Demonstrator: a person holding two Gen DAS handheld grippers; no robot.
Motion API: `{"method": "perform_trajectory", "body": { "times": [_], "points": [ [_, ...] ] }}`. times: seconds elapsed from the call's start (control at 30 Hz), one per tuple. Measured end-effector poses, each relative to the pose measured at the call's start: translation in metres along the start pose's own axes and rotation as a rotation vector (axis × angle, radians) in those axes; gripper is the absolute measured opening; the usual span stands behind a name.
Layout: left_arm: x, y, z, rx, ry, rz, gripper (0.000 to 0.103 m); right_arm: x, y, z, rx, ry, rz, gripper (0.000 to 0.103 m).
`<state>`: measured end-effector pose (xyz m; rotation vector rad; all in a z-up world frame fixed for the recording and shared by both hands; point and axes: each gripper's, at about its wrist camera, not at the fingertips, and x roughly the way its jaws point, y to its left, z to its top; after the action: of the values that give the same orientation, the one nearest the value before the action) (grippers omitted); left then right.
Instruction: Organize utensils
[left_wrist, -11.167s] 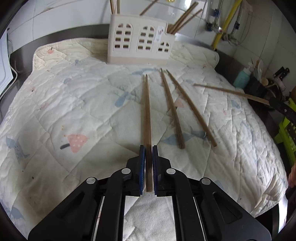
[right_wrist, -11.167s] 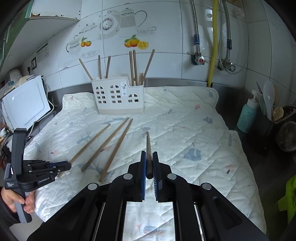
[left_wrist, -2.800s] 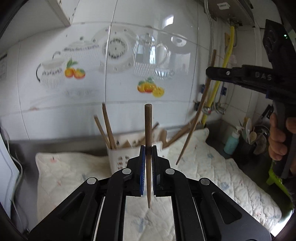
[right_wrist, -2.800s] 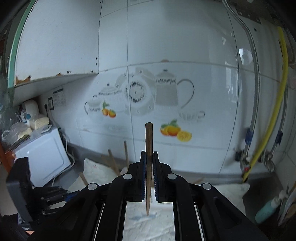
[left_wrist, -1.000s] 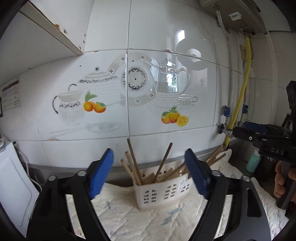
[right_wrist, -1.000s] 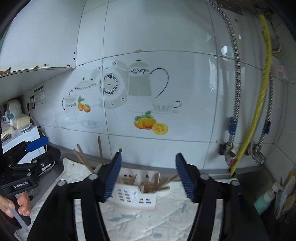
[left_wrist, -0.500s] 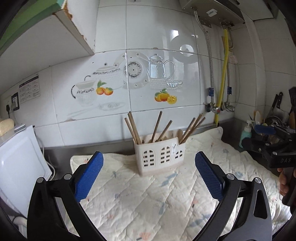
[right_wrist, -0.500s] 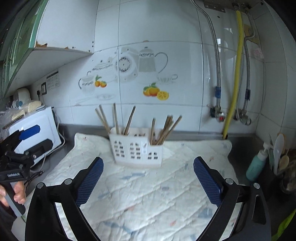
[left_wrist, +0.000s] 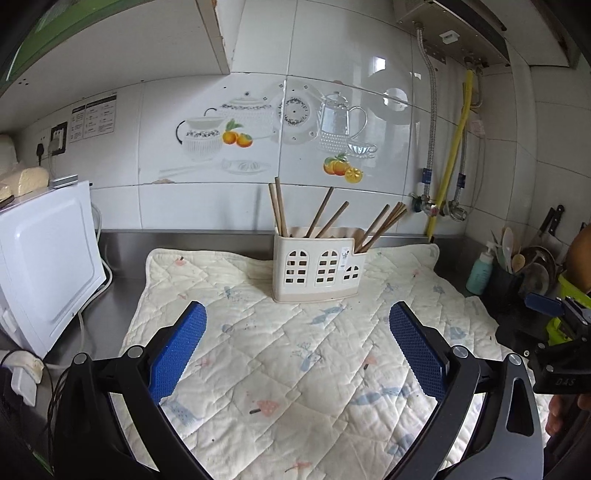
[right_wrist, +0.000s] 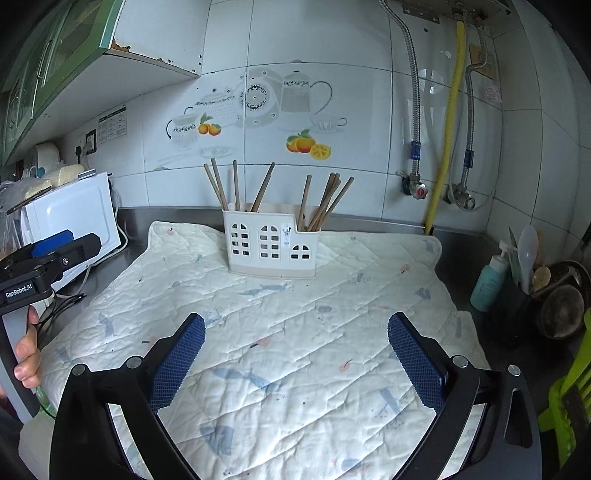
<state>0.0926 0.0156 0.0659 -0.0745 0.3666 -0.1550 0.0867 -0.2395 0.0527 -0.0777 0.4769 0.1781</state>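
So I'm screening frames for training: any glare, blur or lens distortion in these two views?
Left wrist view: sharp, window glare on the wall tiles, fisheye bending the tile lines, dark corners. Right wrist view: also sharp, fainter sheen on the tiles, the yellow pipe bowed by the lens.

Both cameras sit just behind their own grippers and look forward and slightly down over the cream quilted mat toward the white tiled back wall. The left wrist view stands nearer the mat's left edge, with the white microwave large beside it. The right wrist view stands further right, close to the teal soap bottle. Both share the white plastic house-shaped utensil holder at the mat's far edge, at middle distance, and each catches the other gripper at its frame edge.
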Motion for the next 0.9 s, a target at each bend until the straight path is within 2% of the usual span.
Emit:
{"method": "perform_trajectory", "body": {
  "times": [0.2, 0.4, 0.9],
  "points": [
    [-0.010, 0.009, -0.008, -0.004, 0.008, 0.007, 0.098, -0.006, 0.005, -0.006, 0.020, 0.005, 0.020, 0.096],
    [-0.014, 0.016, -0.015, -0.014, 0.027, 0.022, 0.098, -0.006, 0.012, -0.007, -0.010, 0.008, 0.003, 0.096],
    [-0.009, 0.003, -0.028, 0.046, 0.060, 0.027, 0.098, -0.003, 0.013, -0.008, -0.011, 0.018, 0.013, 0.096]
  ]
}}
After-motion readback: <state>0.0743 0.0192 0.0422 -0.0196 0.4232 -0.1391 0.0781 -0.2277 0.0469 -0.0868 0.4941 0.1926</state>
